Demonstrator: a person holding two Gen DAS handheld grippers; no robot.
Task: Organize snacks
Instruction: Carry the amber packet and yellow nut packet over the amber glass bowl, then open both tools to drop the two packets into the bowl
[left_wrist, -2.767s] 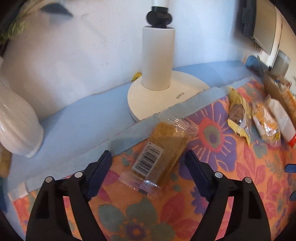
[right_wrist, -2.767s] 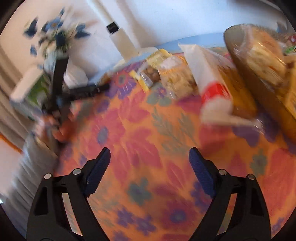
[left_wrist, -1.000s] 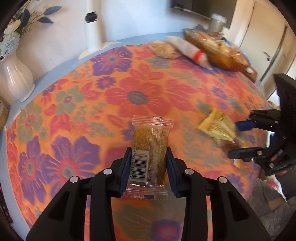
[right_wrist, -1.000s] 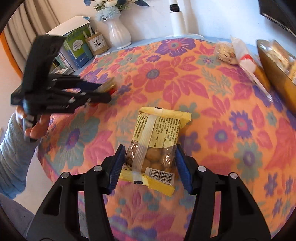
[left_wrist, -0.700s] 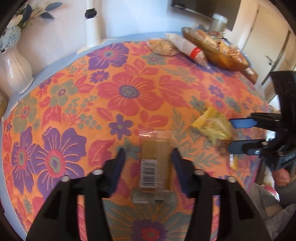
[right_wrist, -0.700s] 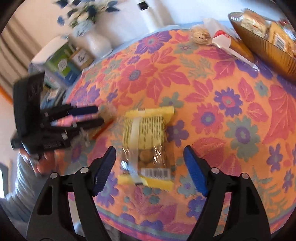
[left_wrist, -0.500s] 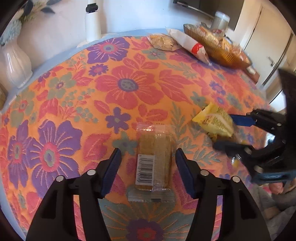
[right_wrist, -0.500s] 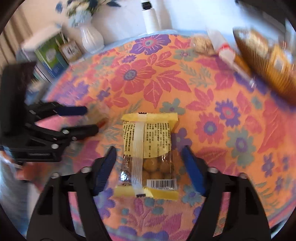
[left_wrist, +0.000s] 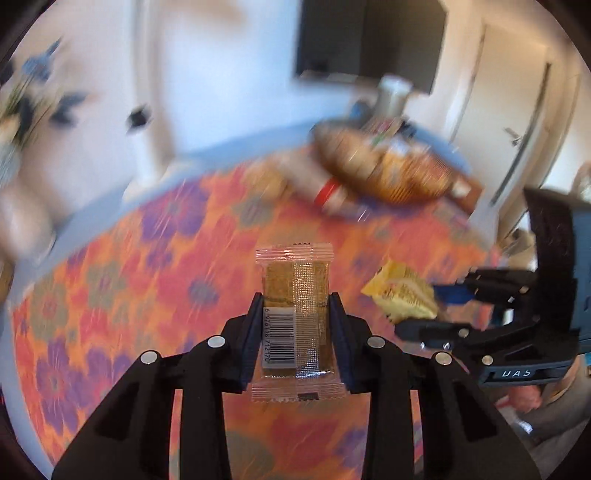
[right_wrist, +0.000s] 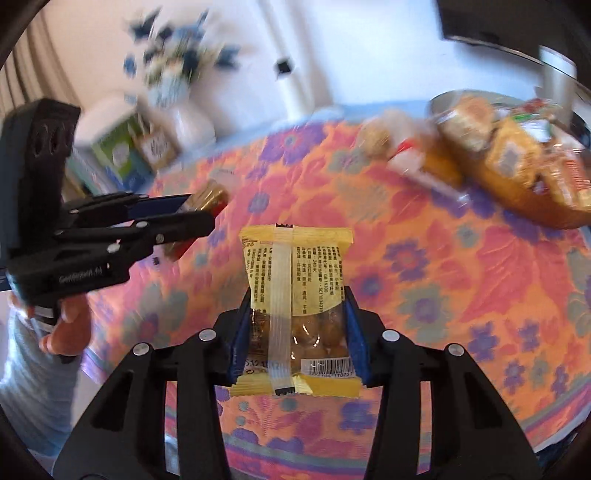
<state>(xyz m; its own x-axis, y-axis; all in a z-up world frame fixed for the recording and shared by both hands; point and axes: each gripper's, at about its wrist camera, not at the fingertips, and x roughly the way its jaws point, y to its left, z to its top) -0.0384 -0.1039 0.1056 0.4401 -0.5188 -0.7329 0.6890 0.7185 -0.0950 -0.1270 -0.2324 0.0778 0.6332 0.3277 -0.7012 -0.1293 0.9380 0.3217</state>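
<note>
My left gripper (left_wrist: 295, 306) is shut on a clear-wrapped brown snack bar (left_wrist: 295, 291), held above the flowered tablecloth (left_wrist: 147, 280). My right gripper (right_wrist: 297, 306) is shut on a yellow packet of nuts (right_wrist: 295, 266), also off the cloth. Each wrist view shows the other tool: the right gripper (left_wrist: 417, 310) with the yellow packet (left_wrist: 402, 295) at the right, and the left gripper (right_wrist: 199, 214) with the brown bar (right_wrist: 212, 197) at the left. A brown basket (right_wrist: 517, 199) of wrapped snacks sits far right, blurred.
A white pack with a red band (right_wrist: 410, 162) and a small bag (right_wrist: 375, 140) lie beside the basket (left_wrist: 369, 188). A white vase (right_wrist: 192, 122), a green box (right_wrist: 118, 151) and a white lamp post (left_wrist: 147, 110) stand along the back. A hand (right_wrist: 70, 321) grips the left tool.
Half a second ago both grippers stood open around packets lying on the cloth. Now each is shut on its packet and has lifted it, and both views have tilted up.
</note>
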